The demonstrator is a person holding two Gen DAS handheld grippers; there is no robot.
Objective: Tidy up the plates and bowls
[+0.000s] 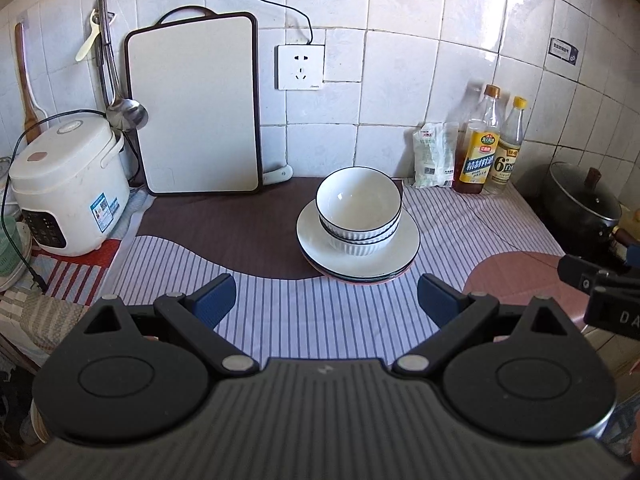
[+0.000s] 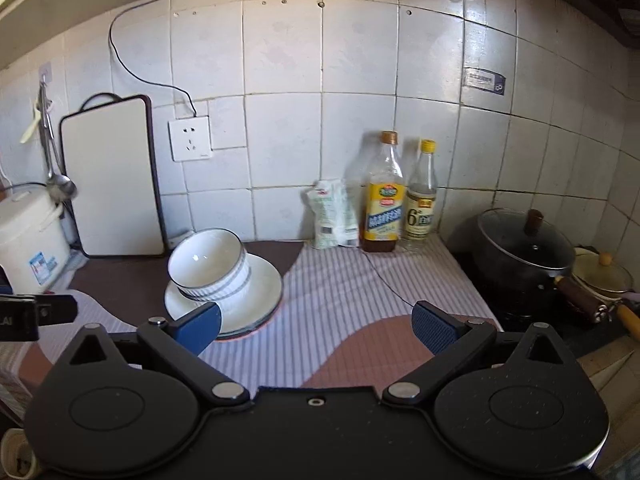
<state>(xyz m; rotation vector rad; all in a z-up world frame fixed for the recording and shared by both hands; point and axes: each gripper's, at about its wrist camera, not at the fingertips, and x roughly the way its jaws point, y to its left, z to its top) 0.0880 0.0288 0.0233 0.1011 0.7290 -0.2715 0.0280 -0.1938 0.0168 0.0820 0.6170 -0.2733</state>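
Note:
Two white ribbed bowls (image 1: 359, 208) with dark rims sit nested on a stack of white plates (image 1: 404, 248), a pink one at the bottom, in the middle of the striped cloth. In the right wrist view the bowls (image 2: 210, 268) and plates (image 2: 264, 280) lie left of centre. My left gripper (image 1: 326, 300) is open and empty, just short of the stack. My right gripper (image 2: 316, 330) is open with nothing between its fingers, to the right of the stack. Its left finger (image 2: 198, 330) overlaps the plates' near edge in the picture.
A cutting board (image 1: 196, 108) leans on the tiled wall beside a rice cooker (image 1: 68, 184). Two bottles (image 1: 478, 148) and a packet (image 1: 434, 156) stand at the back right. A lidded black pot (image 2: 524, 256) sits on the stove. The other gripper's body (image 1: 600, 292) shows at right.

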